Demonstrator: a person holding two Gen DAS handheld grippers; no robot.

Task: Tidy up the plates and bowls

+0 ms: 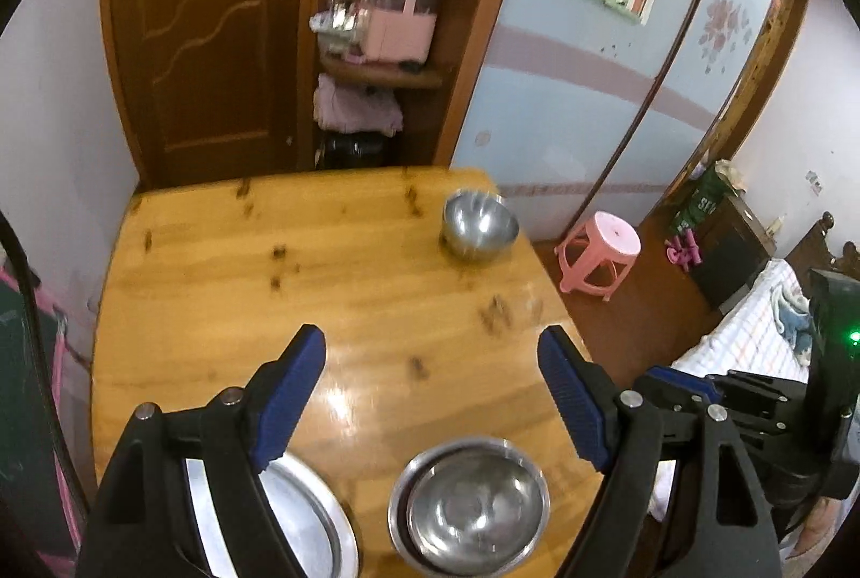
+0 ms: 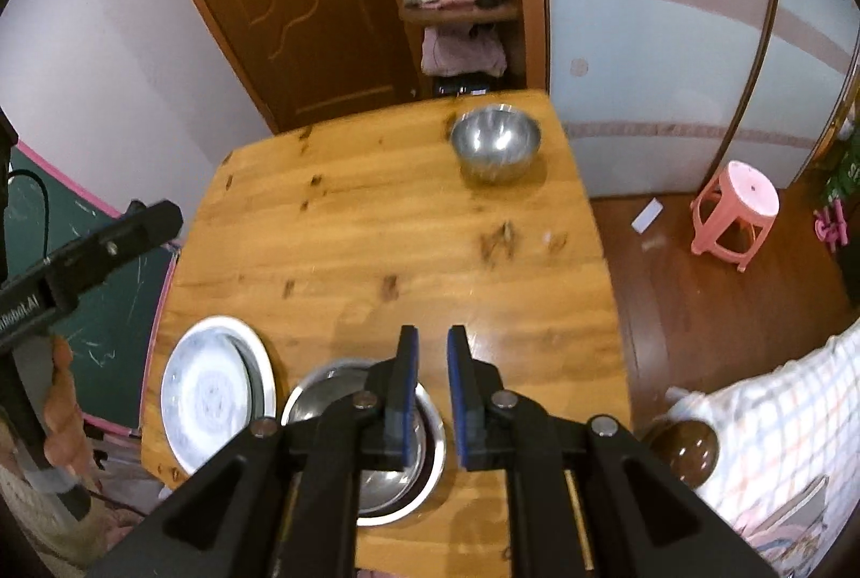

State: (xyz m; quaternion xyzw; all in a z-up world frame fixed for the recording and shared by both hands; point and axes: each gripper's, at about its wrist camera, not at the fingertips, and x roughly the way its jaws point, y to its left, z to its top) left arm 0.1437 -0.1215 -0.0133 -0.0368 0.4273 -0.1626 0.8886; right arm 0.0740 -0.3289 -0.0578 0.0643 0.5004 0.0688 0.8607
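Observation:
A lone steel bowl (image 1: 478, 226) stands at the far right corner of the wooden table (image 1: 322, 287); it also shows in the right wrist view (image 2: 495, 142). Near the front edge, steel bowls nest in a stack (image 1: 473, 508), also seen under my right gripper (image 2: 322, 406). A steel plate (image 1: 301, 513) lies left of the stack (image 2: 215, 390). My left gripper (image 1: 430, 363) is open and empty above the table. My right gripper (image 2: 432, 347) hangs over the stack, its jaws a narrow gap apart, holding nothing.
A pink plastic stool (image 1: 599, 255) stands on the floor right of the table (image 2: 736, 207). A bed with a checked cover (image 2: 779, 427) lies at the right. A wooden door (image 1: 204, 29) and shelves (image 1: 387, 40) are behind the table.

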